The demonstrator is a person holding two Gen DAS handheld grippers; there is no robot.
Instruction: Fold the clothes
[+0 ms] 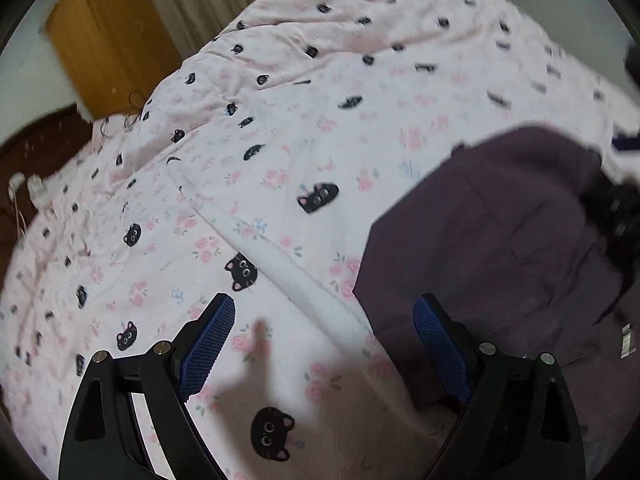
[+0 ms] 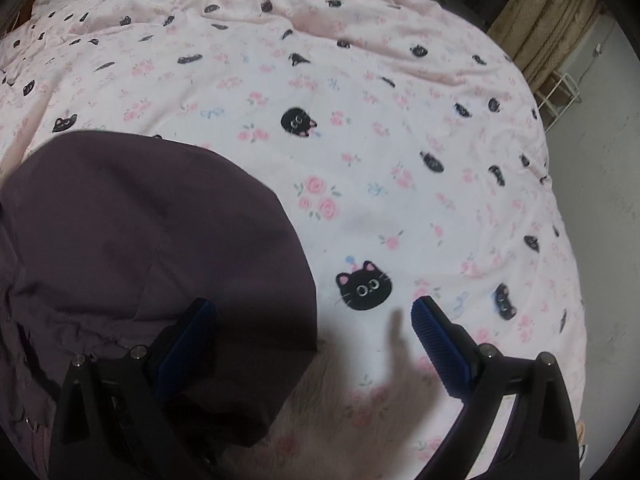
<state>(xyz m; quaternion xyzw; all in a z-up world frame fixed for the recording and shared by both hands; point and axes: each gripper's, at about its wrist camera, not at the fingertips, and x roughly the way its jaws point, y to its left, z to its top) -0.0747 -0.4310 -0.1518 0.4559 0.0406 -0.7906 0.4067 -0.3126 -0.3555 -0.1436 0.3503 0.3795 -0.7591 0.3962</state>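
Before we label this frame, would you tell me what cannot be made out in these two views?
- Dark purple garment: its type is unclear; the frame edge crops it in both wrist views, and the right gripper covers part.
- White tag on the garment: print blurred, too small.
- Dark device, left view's right edge: blurred, cropped.
- Left gripper: open over the bedspread; contact unclear.

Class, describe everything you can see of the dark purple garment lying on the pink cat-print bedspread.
The dark purple garment is plain, matte woven-looking cloth, with no print showing. It lies spread on the pink cat-print bedspread, mostly flat, with soft creases and a seam line across it. Its far edge forms a rounded outline; the near left part is rumpled. In the left wrist view a small white label shows near its edge. Both open grippers, left and right, straddle its edges without visibly gripping it.
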